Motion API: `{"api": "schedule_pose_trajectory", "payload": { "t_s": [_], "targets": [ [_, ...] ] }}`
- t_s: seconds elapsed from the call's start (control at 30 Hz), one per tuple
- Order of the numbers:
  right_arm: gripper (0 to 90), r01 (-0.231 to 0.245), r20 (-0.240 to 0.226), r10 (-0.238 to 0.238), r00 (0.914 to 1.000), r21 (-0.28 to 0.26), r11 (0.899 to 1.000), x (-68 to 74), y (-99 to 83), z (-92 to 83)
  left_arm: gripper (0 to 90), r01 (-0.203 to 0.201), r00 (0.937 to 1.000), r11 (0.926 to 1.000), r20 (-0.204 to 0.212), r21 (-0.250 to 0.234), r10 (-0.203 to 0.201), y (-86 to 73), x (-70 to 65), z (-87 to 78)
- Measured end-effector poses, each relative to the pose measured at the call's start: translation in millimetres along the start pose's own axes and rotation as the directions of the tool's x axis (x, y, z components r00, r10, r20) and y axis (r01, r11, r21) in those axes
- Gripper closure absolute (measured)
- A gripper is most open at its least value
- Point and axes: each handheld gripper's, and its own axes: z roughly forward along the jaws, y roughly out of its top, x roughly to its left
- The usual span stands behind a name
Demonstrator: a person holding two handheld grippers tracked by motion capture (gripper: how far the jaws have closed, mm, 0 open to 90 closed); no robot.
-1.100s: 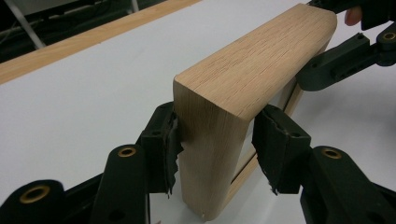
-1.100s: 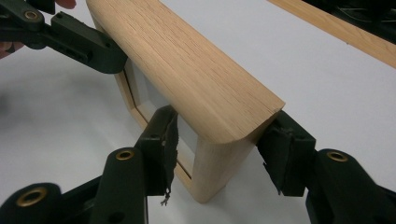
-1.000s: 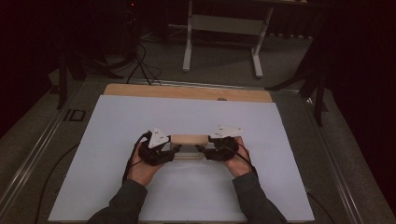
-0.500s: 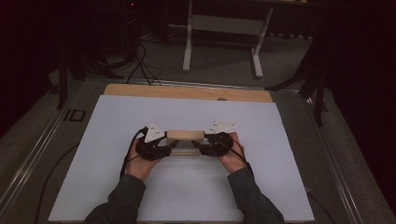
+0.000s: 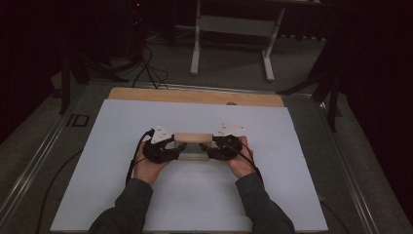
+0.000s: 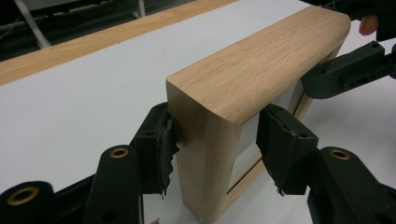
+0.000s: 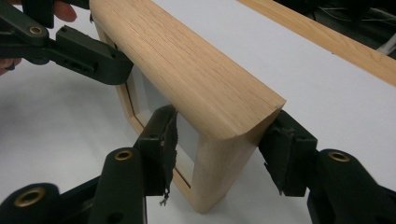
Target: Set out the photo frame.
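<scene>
1. Left gripper (image 6: 212,144): jaws straddle the near end post of the wooden frame (image 6: 254,70). The left pad touches the wood; the right pad stands just off the post with a visible gap. The jaws have just been opening, with the frame between them. Not clamped.
2. Right gripper (image 7: 217,149): jaws straddle the opposite end post of the same frame. The left pad lies against the inner face beside the pane; the right pad sits at the outer corner. I cannot tell whether the pads press.
3. The frame stands upright on its lower rail, between the two grippers, its top rail level. Seen from above, it spans the gap from one gripper to the other (image 5: 192,139).
4. A hand wraps each gripper from behind: left hand (image 5: 146,165), right hand (image 5: 241,163). Dark sleeves run back toward the near edge.
5. Beneath everything: a white sheet (image 5: 122,126), bare around the grippers.
6. Beyond the grippers, a wooden table edge (image 5: 195,96) shows past the sheet.
7. Farther out: a grey stand (image 5: 231,29) and cables (image 5: 146,58) on the floor, well apart from the grippers.
</scene>
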Motion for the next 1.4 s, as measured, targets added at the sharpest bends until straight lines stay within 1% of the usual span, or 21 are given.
{"api": "schedule_pose_trajectory", "payload": {
  "t_s": [0.23, 0.3, 0.33, 0.37, 0.6, 0.77, 1.1, 1.27, 1.33, 1.4],
  "targets": [
    [47.1, -0.027, -0.005, 0.026, 0.9996, -0.007, 1.0, -5.0, 0.0, 1.6, 46.9, 0.024, 0.9997, 0.9995, 0.0, -0.018, -0.024, 0.1, 2.1, 4.7],
    [47.1, -0.031, -0.005, 0.031, 0.9995, -0.007, 1.0, -5.9, 0.0, 2.0, 46.9, 0.024, 0.9997, 0.9995, 0.0, -0.018, -0.024, 0.1, 2.1, 4.7],
    [47.0, -0.031, -0.005, 0.031, 0.9995, -0.007, 1.0, -5.9, 0.0, 2.0, 46.9, 0.043, 0.9991, 0.9988, 0.004, -0.024, -0.043, 0.1, 4.3, 6.6],
    [46.8, -0.047, -0.008, 0.047, 0.9989, -0.013, 0.999, -8.4, 0.0, 3.7, 46.5, 0.05, 0.9987, 0.9984, 0.004, -0.025, -0.05, 0.2, 4.7, 7.3],
    [47.4, -0.069, -0.005, 0.069, 0.9976, -0.012, 0.998, -13.1, -0.2, 6.9, 45.5, 0.081, 0.9967, 0.9962, 0.002, -0.032, -0.081, 1.0, 8.0, 12.4],
    [47.7, -0.082, 0.004, 0.082, 0.9966, -0.004, 0.997, -15.0, -1.3, 9.5, 45.3, 0.092, 0.9957, 0.9955, 0.005, -0.021, -0.092, 3.1, 11.6, 15.5],
    [47.4, -0.101, 0.009, 0.101, 0.9948, 0.0, 0.995, -17.3, -2.2, 13.2, 45.2, 0.106, 0.9943, 0.994, 0.012, -0.025, -0.106, 3.3, 15.7, 19.3],
    [44.4, -0.11, 0.01, 0.11, 0.9939, 0.004, 0.994, -17.3, -2.6, 14.7, 44.7, 0.106, 0.9943, 0.9942, 0.01, -0.016, -0.106, 4.3, 17.2, 20.8],
    [42.2, -0.112, 0.015, 0.112, 0.9936, 0.004, 0.994, -16.7, -2.6, 15.6, 43.3, 0.112, 0.9937, 0.9937, 0.003, -0.003, -0.112, 4.3, 17.6, 22.3],
    [41.3, -0.112, 0.02, 0.112, 0.9935, 0.005, 0.994, -16.5, -2.7, 16.4, 41.5, 0.125, 0.9921, 0.9921, 0.006, 0.003, -0.125, 3.7, 18.4, 23.2]
  ]
}}
